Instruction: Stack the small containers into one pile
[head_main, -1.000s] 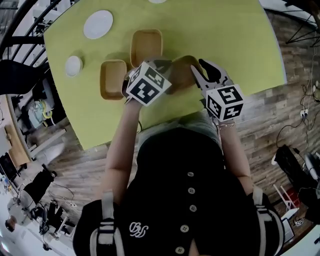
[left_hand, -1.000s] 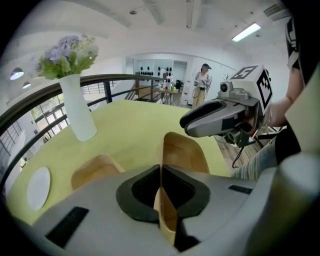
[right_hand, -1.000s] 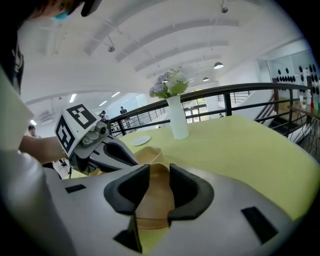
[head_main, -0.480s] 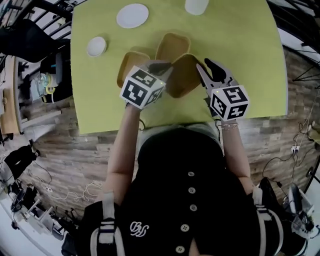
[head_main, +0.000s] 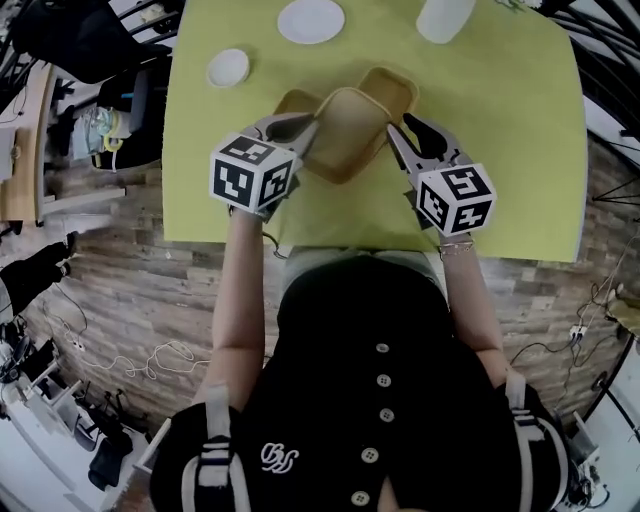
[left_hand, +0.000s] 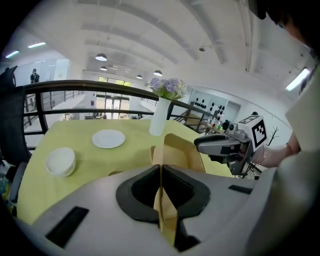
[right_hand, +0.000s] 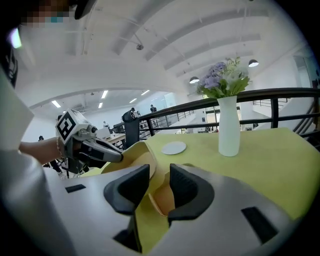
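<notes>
1. Head view:
   - The left gripper (head_main: 308, 135) holds the held container (head_main: 345, 135) tilted and off the desk (head_main: 500, 150). It sits nearer the person than the vase (head_main: 445, 18) and left of it.
   - A second ago it hung clear to one side of the other two containers. Now it has shifted across and covers part of both.
   - The second container (head_main: 286, 101) peeks out on the side away from the vase. The third container (head_main: 397, 86) peeks out on the vase side.
   - The right gripper (head_main: 405, 135) is at the held container's vase-side edge, as before.
   - The plate (head_main: 311, 20) and small dish (head_main: 229, 67) lie left of the vase, same layout as earlier.
2. Left gripper view:
   - The fingers (left_hand: 140, 190) of the left gripper (left_hand: 161, 170) are closed, pinching the thin wall of the held container (left_hand: 177, 150).
   - The container stands up just below the vase (left_hand: 157, 117).
   - The right gripper (left_hand: 200, 144) is at the container's far edge, right of the vase.
3. Right gripper view:
   - The fingers (right_hand: 187, 187) of the right gripper (right_hand: 160, 172) stand apart.
   - The rim of the held container (right_hand: 135, 155) runs through the gap and is not clamped.
   - The left gripper (right_hand: 112, 152) grips the container's other end, well left of the vase (right_hand: 229, 125).
   - The plate (right_hand: 174, 147) lies on the desk between the left gripper and the vase.
</notes>
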